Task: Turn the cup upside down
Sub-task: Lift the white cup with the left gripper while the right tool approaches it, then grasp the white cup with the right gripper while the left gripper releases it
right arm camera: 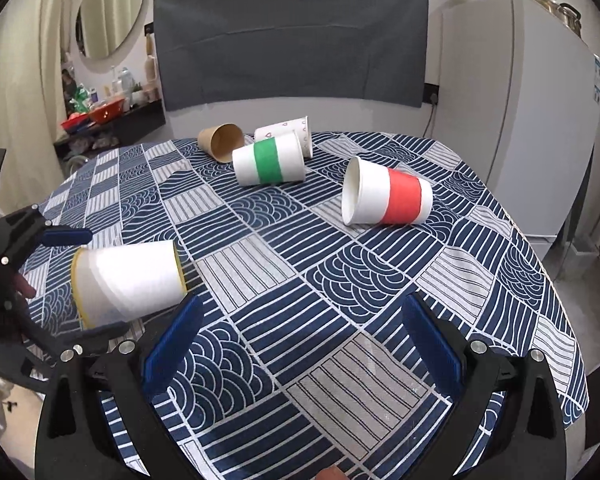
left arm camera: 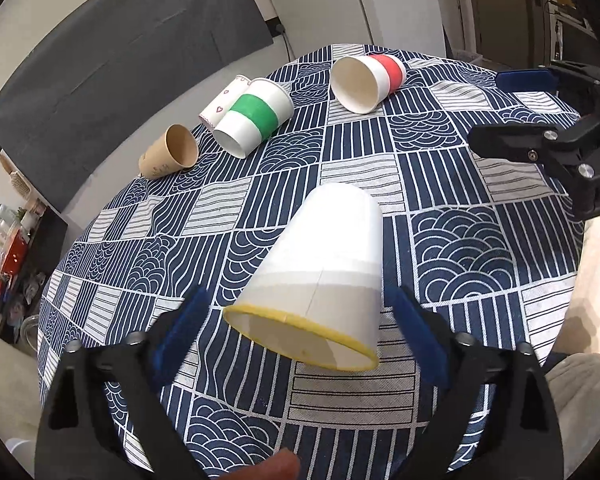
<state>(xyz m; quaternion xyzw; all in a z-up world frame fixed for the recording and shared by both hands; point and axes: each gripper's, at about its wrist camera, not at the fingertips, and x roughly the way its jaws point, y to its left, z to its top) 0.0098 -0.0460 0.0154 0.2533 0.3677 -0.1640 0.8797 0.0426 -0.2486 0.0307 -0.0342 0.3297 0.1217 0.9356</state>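
Note:
A white paper cup with a yellow rim (left arm camera: 320,264) lies on its side on the patterned tablecloth (left arm camera: 460,240), mouth toward the left wrist camera. My left gripper (left arm camera: 302,336) is open and straddles the mouth end, a narrow gap showing at each blue pad. The right wrist view has this cup (right arm camera: 128,280) at the left, between the left gripper's fingers (right arm camera: 68,236). My right gripper (right arm camera: 302,348) hovers open over the tablecloth (right arm camera: 340,280) with nothing between its fingers. From the left wrist view the right gripper (left arm camera: 500,112) hangs above the table's right side.
Several other cups lie on their sides further back: a green-banded one (right arm camera: 270,160), a red-banded one (right arm camera: 388,196), a brown one (right arm camera: 222,142) and a heart-patterned one (right arm camera: 288,128). A fridge (right arm camera: 520,120) stands right of the round table, and a cluttered shelf (right arm camera: 100,112) is at the left.

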